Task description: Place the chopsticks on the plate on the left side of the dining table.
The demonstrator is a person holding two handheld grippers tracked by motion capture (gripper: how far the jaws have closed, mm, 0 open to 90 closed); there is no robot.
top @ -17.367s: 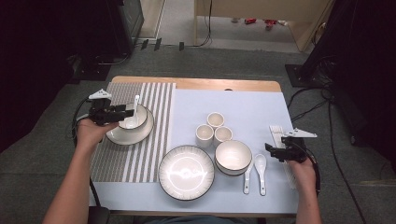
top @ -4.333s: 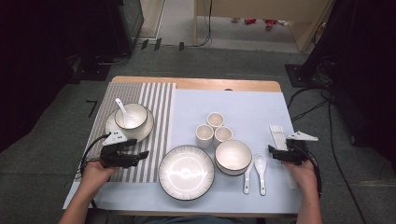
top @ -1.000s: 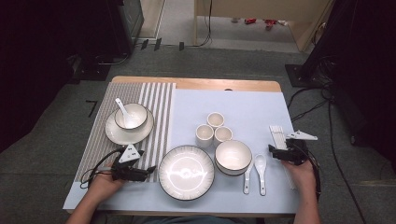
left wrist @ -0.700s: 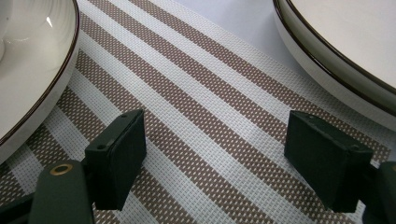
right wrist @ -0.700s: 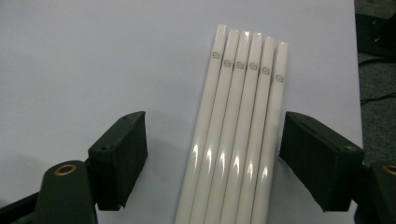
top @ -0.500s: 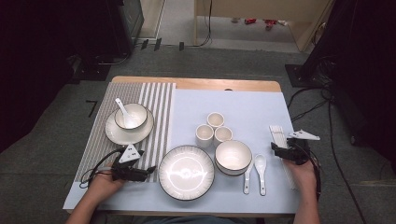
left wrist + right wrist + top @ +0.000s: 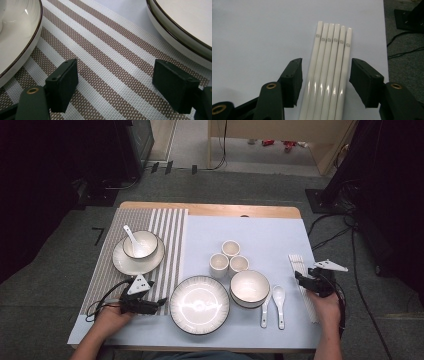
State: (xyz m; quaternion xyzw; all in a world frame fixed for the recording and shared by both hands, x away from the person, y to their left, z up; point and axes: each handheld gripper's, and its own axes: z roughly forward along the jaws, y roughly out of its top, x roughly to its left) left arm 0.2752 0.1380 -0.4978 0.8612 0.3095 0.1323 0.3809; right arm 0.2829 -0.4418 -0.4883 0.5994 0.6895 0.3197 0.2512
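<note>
Several white chopsticks [image 7: 332, 50] lie side by side on the pale blue mat, at the table's right edge [image 7: 295, 262]. My right gripper [image 7: 324, 75] straddles the bundle, and its jaws have just been closing. A thin gap remains on each side, so the pads do not press on the chopsticks. In the high view the right gripper [image 7: 302, 279] sits at the near end of the bundle. My left gripper [image 7: 115, 77] is open over the striped placemat [image 7: 107, 50] with nothing between its jaws. It rests [image 7: 159, 304] just left of the large plate [image 7: 199, 304].
A bowl with a spoon [image 7: 140, 244] stands on a saucer at the left. Three small cups [image 7: 229, 259], a deeper bowl [image 7: 249, 287] and two white spoons [image 7: 272, 305] occupy the middle. The table's right edge lies just beyond the chopsticks.
Since the oldest frame my left hand has come from the bowl on the saucer down to the placemat's near end beside the large plate. Over the last second neither hand has visibly shifted.
</note>
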